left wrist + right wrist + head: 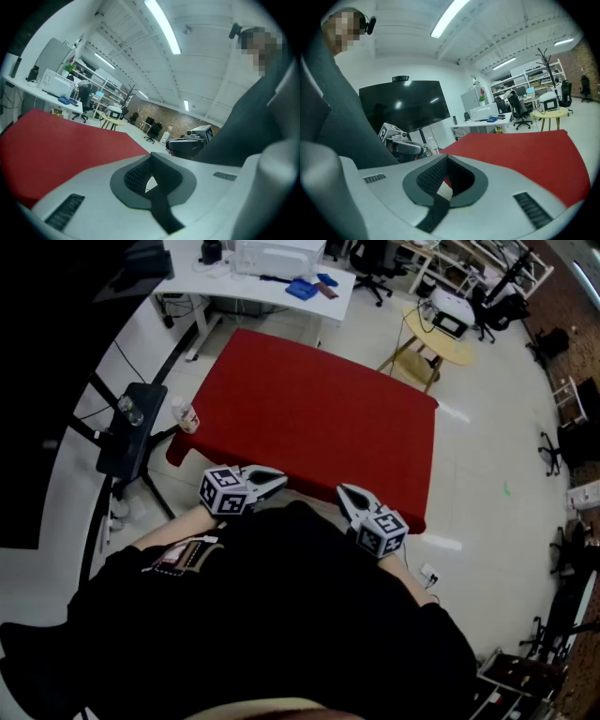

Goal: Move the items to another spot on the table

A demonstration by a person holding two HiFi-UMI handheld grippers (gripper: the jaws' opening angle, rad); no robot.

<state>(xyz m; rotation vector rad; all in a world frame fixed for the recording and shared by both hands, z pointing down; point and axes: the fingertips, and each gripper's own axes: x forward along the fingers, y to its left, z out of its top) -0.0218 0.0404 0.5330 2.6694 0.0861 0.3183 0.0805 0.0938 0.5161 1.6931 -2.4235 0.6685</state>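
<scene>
Left gripper [278, 480] and right gripper [346, 493] held at the red tabletop's [319, 418] near edge, fingers of both clenched on nothing, small bottle [186, 414] by the left corner.

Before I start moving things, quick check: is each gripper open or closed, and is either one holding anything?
Left gripper: jaws closed, nothing between them.
Right gripper: jaws closed, nothing between them.
</scene>
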